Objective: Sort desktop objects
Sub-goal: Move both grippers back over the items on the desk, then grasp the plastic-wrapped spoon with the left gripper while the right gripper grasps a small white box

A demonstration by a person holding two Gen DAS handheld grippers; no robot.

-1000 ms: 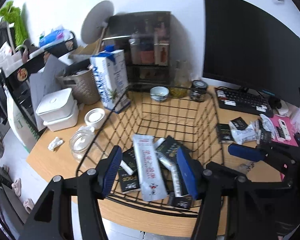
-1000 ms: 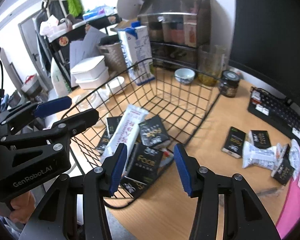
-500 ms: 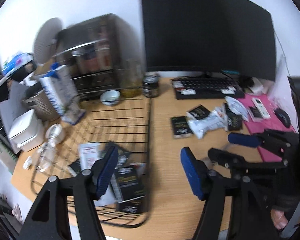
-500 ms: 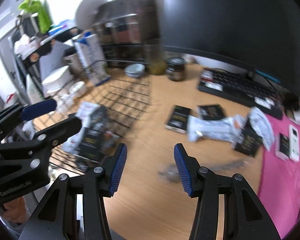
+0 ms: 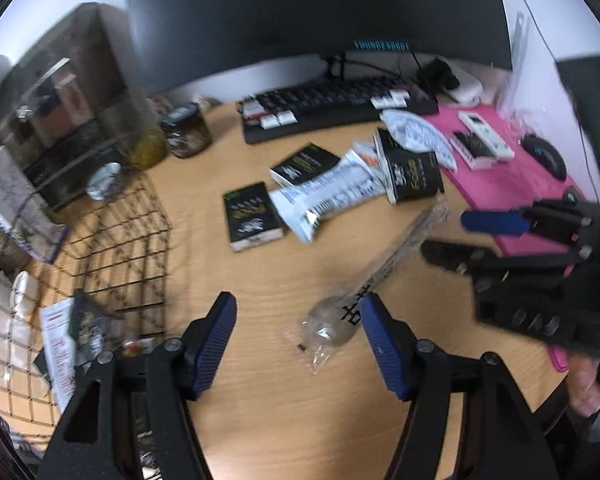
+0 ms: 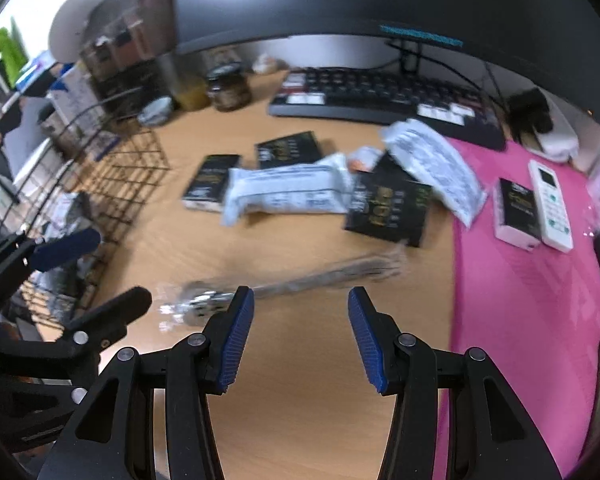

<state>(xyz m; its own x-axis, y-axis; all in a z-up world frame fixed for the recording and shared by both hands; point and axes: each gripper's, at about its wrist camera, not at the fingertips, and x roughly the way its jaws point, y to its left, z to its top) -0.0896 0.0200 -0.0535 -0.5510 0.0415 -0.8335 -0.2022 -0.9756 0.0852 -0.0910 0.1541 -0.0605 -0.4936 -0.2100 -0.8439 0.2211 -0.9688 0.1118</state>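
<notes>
Mostly blurred; wrapped spoon [image 6: 300,280] smeared; basket [image 5: 112,248] cut off.

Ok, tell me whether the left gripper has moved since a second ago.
Yes. The left gripper has swung right: it was over the wire basket, which now sits at the left edge of its view, and it hangs open over bare desk by the wrapped spoon.

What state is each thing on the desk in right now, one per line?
Left gripper: open, empty.
Right gripper: open, empty.
Wire basket: partly filled with packets.
Wrapped spoon: lying flat on the desk.
White packet: lying across black boxes.
Jar: upright, lid on.
Monitor: screen dark.
</notes>
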